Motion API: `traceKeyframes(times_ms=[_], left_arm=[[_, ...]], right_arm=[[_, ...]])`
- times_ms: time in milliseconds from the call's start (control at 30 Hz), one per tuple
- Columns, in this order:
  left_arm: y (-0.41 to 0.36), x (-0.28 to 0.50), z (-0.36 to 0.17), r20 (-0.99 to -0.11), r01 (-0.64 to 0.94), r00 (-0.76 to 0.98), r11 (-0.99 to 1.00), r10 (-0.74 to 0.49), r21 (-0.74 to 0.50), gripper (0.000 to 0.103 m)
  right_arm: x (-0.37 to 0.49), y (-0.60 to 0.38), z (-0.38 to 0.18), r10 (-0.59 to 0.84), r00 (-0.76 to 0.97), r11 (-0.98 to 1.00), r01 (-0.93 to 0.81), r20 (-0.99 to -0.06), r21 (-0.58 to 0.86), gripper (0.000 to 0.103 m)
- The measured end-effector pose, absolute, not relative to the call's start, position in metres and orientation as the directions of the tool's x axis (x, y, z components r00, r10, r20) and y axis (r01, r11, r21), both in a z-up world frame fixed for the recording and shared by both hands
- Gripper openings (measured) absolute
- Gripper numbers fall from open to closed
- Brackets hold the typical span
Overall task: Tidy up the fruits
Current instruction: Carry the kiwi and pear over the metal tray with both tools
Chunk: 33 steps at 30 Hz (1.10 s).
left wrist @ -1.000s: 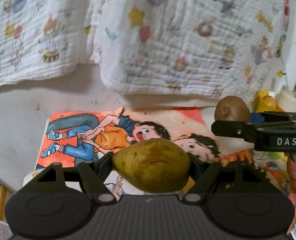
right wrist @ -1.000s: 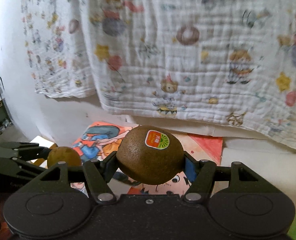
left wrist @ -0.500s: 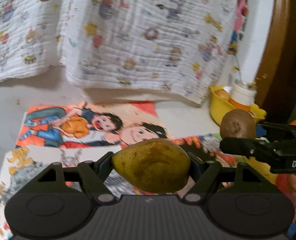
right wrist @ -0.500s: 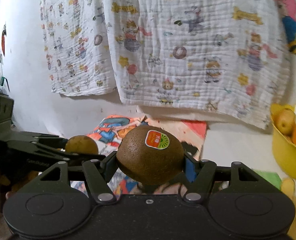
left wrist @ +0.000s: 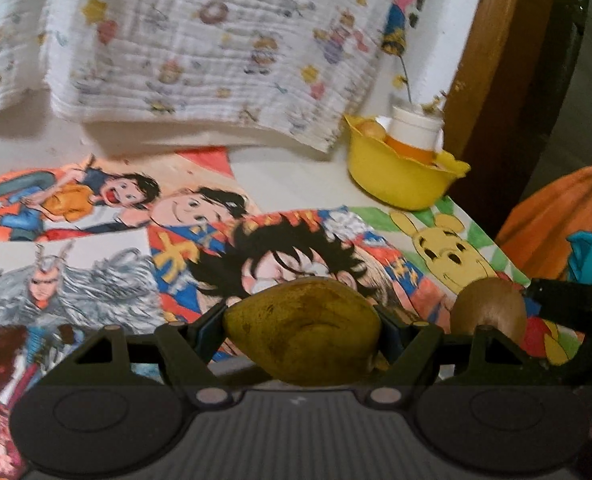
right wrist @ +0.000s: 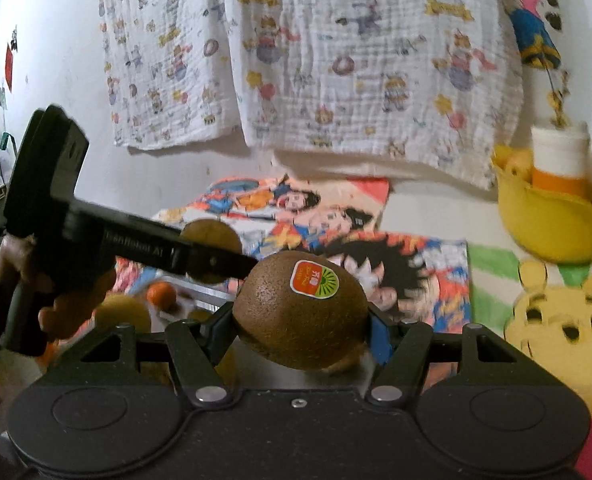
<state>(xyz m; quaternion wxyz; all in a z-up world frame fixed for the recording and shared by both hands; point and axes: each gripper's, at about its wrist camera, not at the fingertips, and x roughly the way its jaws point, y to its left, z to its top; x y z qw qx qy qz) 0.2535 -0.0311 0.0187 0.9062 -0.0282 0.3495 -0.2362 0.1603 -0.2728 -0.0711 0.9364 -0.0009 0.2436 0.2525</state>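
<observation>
- Far left, right wrist view: the person's hand carries the left gripper, its dark fingers reaching rightward across the frame. Below it, some orange and yellowish fruit shows near a pale edge; too blurred to tell what holds it.
- Left gripper pinches a yellow-green pear crosswise, one pad on each flank, bulge forward. Judged: the grip across the middle keeps the pear from rolling out while it is carried.
- Centre: the desk is covered with cartoon drawings; a printed muslin cloth hangs on the far wall.
- Right gripper pinches a brown kiwi the same way, sticker up; the kiwi also shows right of the pear in the left wrist view.
- Far right: yellow bowl at the far right of the desk, already holding a yellowish fruit and a white-and-orange container.
- Judged: both fruits are held clear above the desk, likely bound for the bowl; the container leaves little room there.
</observation>
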Motion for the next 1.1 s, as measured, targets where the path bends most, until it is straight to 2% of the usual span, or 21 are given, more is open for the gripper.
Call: traceKeyframes(times_ms=[333,867,1100], left_arm=[[-0.049,0.250,0.007,-0.669,0.483,0.593,0.863,-0.448,-0.150,0.080],[-0.072,0.271,-0.006,-0.767,0.516,0.501,0.850,-0.400,-0.106,0.080],[-0.079,0.266,-0.011,-0.771,0.533,0.514,0.844,-0.377,-0.057,0.079]], right_arm=[[0.148,-0.277,-0.104,0.433,0.752,0.886,-0.457,-0.497,0.080,0.068],[0.145,-0.268,-0.116,0.426,0.750,0.873,-0.487,-0.506,0.013,0.068],[0.144,-0.268,-0.117,0.415,0.756,0.873,-0.488,-0.505,-0.013,0.068]])
